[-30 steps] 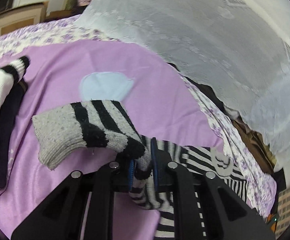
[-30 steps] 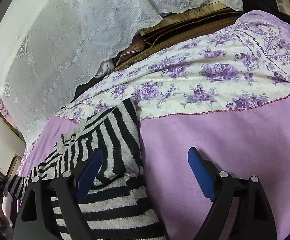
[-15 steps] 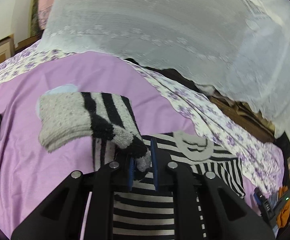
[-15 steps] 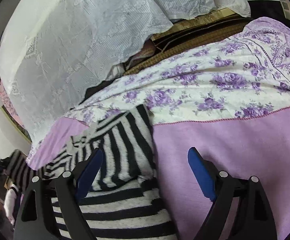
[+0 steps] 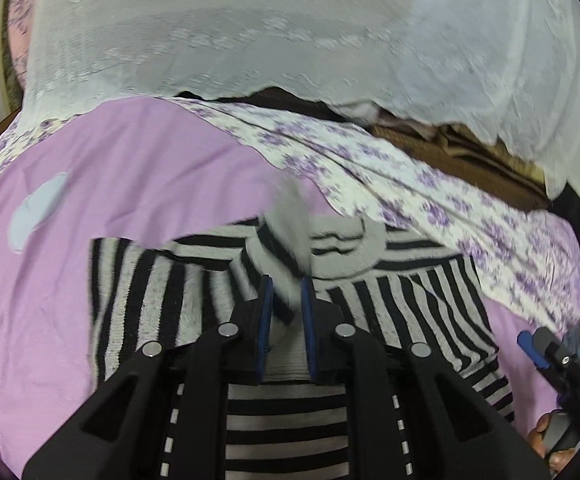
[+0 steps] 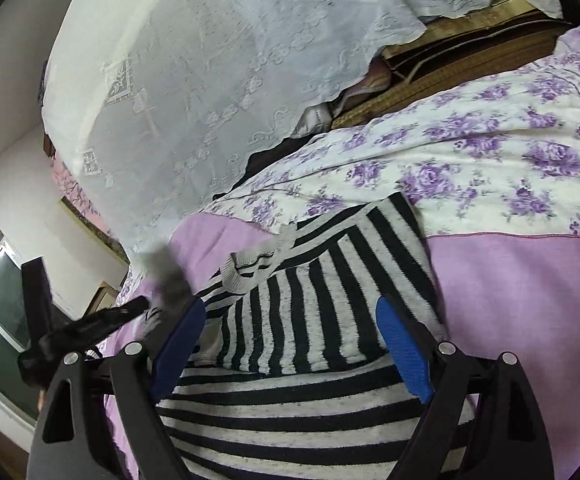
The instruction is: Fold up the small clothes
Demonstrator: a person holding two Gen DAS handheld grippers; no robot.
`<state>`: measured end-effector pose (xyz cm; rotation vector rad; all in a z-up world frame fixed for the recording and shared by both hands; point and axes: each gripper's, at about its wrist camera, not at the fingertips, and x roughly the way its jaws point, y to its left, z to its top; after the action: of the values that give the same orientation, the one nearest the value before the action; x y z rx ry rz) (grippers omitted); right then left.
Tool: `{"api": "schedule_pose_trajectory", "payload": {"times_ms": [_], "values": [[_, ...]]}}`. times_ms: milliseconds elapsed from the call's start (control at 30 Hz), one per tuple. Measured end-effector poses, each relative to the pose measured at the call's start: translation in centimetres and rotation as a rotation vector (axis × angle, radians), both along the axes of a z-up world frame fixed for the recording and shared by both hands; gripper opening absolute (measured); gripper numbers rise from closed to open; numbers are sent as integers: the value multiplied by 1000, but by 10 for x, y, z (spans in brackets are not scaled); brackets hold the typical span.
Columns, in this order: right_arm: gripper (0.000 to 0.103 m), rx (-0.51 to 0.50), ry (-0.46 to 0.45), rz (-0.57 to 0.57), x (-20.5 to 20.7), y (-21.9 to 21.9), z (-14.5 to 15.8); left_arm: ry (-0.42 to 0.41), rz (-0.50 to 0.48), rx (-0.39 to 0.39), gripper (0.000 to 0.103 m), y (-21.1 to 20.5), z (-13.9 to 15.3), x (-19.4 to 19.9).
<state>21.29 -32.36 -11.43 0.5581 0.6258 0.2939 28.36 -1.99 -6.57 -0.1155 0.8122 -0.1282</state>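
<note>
A black-and-grey striped sweater [image 5: 409, 300] lies on the purple blanket [image 5: 130, 184]; it also shows in the right wrist view [image 6: 309, 320]. My left gripper [image 5: 286, 304] is shut on the sweater's left sleeve [image 5: 290, 232], whose grey cuff is blurred above the sweater's chest. My right gripper [image 6: 290, 332] is open and empty, low over the sweater's right side, with its right sleeve [image 6: 369, 264] folded onto the body. The left gripper also shows in the right wrist view [image 6: 130, 312], and the right gripper at the left wrist view's right edge [image 5: 549, 356].
A floral purple-and-white sheet [image 6: 489, 160] borders the blanket. White lace curtain [image 5: 290, 32] hangs behind the bed. A pale blue patch [image 5: 34, 212] marks the blanket at the left.
My left gripper has carried the sleeve from the left side over onto the sweater's middle. The right gripper has stayed open over the sweater's right side.
</note>
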Motion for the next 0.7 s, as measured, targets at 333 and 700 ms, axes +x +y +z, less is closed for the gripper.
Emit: {"api": "schedule_pose_trajectory", "payload": {"times_ms": [333, 700], "values": [[88, 41, 56, 47, 2, 1, -13, 60, -72, 32, 26, -12, -39, -14], [81, 229, 207, 234, 56, 92, -18, -84, 108, 294, 82, 100, -45, -64]]}}
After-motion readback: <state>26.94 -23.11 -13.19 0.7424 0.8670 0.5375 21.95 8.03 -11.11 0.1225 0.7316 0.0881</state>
